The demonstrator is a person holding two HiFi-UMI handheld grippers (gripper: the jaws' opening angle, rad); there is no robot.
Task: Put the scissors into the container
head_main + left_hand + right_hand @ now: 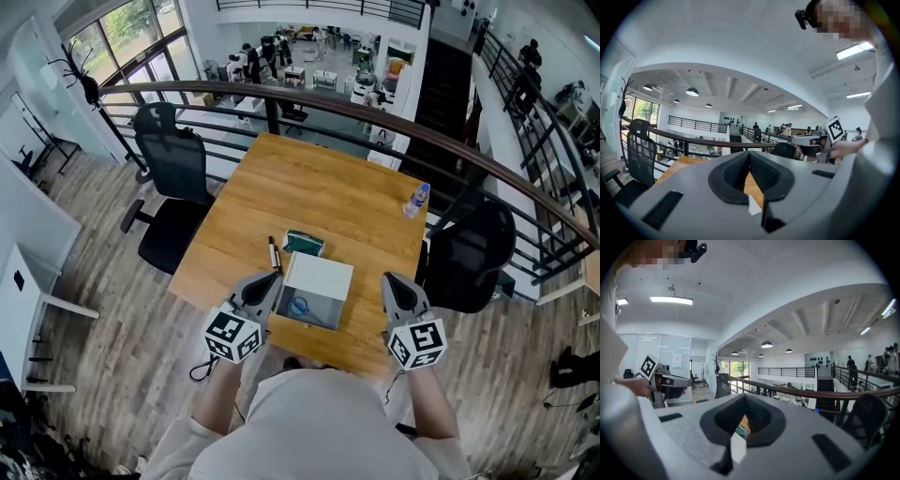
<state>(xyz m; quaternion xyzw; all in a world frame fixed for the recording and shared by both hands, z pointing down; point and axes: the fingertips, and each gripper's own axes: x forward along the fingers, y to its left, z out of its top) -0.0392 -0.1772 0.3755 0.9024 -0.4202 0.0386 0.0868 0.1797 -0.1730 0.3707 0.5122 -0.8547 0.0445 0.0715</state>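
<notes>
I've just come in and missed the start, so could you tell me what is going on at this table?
A person stands at the wooden table with a gripper in each hand. The blue-handled scissors lie inside the white container, so the task looks done. The left gripper is close beside the container's left side and the right gripper is apart on its right. Both have their jaws together and hold nothing. A pen and a water bottle lie further out.

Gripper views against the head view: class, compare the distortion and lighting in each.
Left gripper view: strong fisheye, the railing bows, corners black, a ceiling light glares. Right gripper view: same bending and black corners, bright lamp. Head view: milder curve, even daylight, table sharp.
</notes>
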